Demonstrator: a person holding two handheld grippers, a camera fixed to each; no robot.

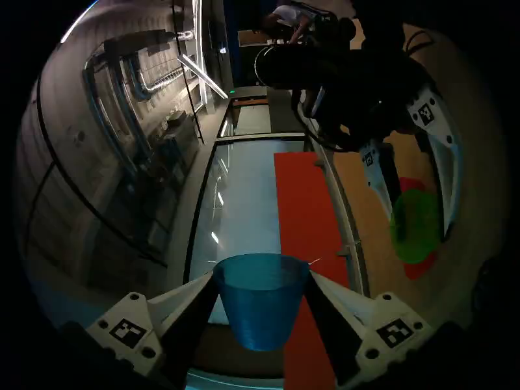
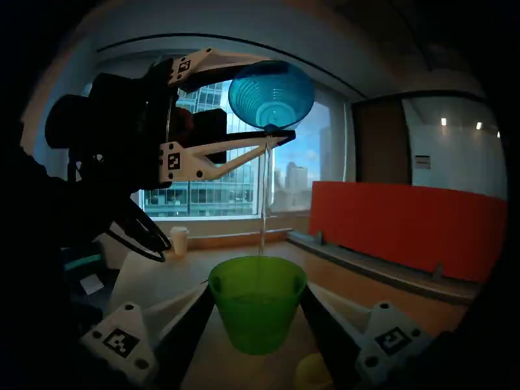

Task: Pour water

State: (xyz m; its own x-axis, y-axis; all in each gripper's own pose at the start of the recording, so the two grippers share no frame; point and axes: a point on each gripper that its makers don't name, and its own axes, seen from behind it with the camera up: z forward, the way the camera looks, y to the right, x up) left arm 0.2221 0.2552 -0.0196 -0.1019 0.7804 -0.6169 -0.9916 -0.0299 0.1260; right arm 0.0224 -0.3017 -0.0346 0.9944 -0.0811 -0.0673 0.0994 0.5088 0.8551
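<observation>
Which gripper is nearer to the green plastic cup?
Right. The right gripper clamps the green plastic cup between its fingers; the left gripper is above it, tipping a blue plastic cup whose thin water stream falls into it.

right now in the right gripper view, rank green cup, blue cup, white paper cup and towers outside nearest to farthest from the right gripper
1. green cup, held in the right gripper
2. blue cup, above it, pouring down
3. white paper cup, left, farther back
4. towers, far outside
</observation>
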